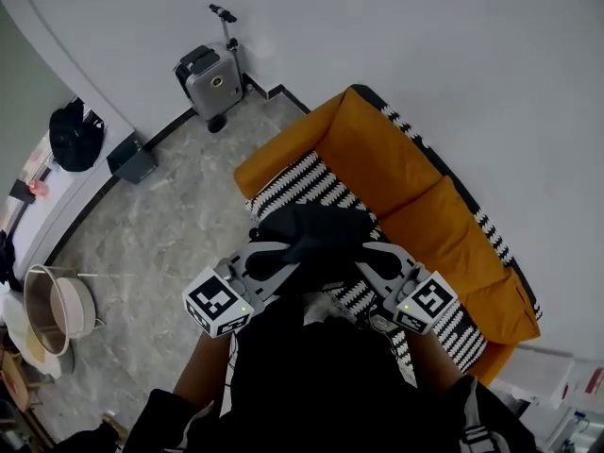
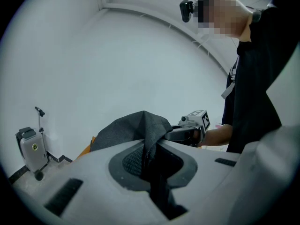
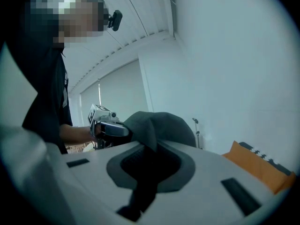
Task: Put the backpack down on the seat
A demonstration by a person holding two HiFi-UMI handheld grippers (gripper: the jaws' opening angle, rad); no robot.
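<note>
Fabric from the backpack [image 2: 136, 128] is pinched in the left hand-held gripper [image 2: 150, 159], whose jaws are closed to a narrow slit on a dark fold that rises past the tips. The right hand-held gripper [image 3: 146, 162] is clamped the same way on another fold, its jaws nearly together. Both point roughly level and face each other, so each one's view shows the other just beyond the bunched cloth. The backpack hangs between them as a black bundle, gripped at its left and right sides, just ahead of the person [image 1: 311, 385]. Beyond and below the two tips lies the seat [image 1: 302, 182], covered in a black-and-white zigzag pattern. The head view does not show whether the pack's underside touches it. Past the right hand-held gripper runs the orange back of the sofa [image 1: 396, 173]. Beyond the left hand-held gripper is grey marbled floor [image 1: 170, 225]. Farther off, a grey suitcase [image 1: 209, 78] stands upright against the white wall [image 1: 425, 45].
</note>
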